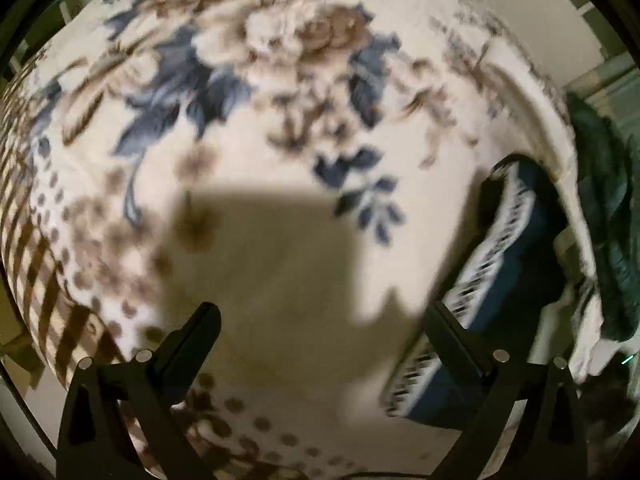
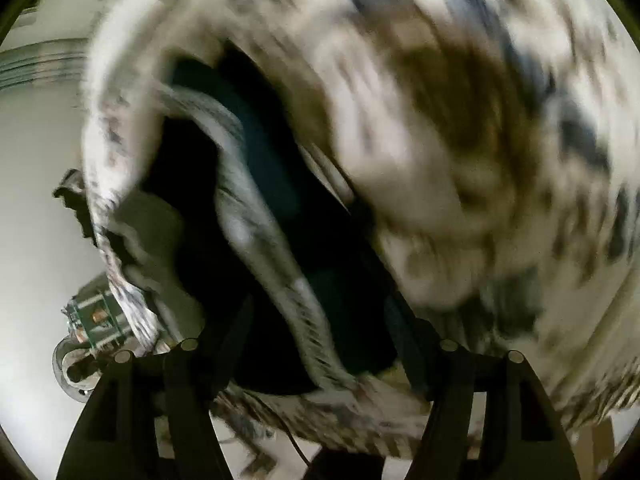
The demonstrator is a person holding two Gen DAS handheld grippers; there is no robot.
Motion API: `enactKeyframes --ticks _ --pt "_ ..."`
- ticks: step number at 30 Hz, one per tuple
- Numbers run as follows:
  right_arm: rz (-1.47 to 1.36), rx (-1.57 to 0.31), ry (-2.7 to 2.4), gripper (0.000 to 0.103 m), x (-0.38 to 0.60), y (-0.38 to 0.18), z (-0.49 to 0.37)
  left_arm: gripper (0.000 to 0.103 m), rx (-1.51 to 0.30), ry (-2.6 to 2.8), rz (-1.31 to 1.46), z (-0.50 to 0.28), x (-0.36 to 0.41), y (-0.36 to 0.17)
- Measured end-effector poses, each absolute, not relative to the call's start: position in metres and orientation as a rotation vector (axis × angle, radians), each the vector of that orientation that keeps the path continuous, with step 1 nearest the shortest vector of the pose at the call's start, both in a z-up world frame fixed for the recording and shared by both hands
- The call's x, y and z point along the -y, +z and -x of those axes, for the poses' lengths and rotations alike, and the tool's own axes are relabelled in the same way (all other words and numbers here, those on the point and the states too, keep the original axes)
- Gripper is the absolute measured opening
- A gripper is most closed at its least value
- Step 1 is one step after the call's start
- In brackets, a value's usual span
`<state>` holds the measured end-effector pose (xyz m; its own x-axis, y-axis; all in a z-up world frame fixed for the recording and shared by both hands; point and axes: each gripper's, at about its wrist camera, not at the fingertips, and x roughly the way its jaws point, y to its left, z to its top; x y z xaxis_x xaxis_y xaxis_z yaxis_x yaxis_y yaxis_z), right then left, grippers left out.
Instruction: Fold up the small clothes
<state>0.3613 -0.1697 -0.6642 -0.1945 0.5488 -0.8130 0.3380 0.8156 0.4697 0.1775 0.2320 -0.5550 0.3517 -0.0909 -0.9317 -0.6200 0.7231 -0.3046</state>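
Note:
A small dark blue garment [image 1: 516, 248] with a white patterned band lies at the right side of a cream floral blanket [image 1: 280, 92]. My left gripper [image 1: 322, 314] hovers over the blanket, open wide, with only bare blanket and its own shadow between the fingers. Its right finger [image 1: 452, 336] is at the garment's banded edge. The right wrist view is blurred. There the same garment [image 2: 268, 152] runs down between the fingers of my right gripper [image 2: 320, 320], whose jaws stand apart. The blanket [image 2: 440, 120] bulges over the garment on the right.
A dark green cloth [image 1: 608, 220] hangs beyond the blanket's right edge. Pale floor [image 2: 36, 168] shows to the left of the bed. A small green and white object [image 2: 96, 316] and a round wheel-like part [image 2: 68, 368] sit low by the blanket's edge.

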Motion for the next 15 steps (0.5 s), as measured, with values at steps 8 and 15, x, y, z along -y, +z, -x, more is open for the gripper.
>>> enactKeyframes --ticks 8,15 --pt "-0.638 -1.747 0.146 0.008 0.195 -0.639 -0.338 0.103 -1.082 0.208 0.615 -0.275 -0.218 -0.509" --pt "-0.563 -1.512 0.311 0.072 0.158 -0.605 -0.437 0.051 -1.135 0.022 0.462 -0.374 -0.183 -0.527"
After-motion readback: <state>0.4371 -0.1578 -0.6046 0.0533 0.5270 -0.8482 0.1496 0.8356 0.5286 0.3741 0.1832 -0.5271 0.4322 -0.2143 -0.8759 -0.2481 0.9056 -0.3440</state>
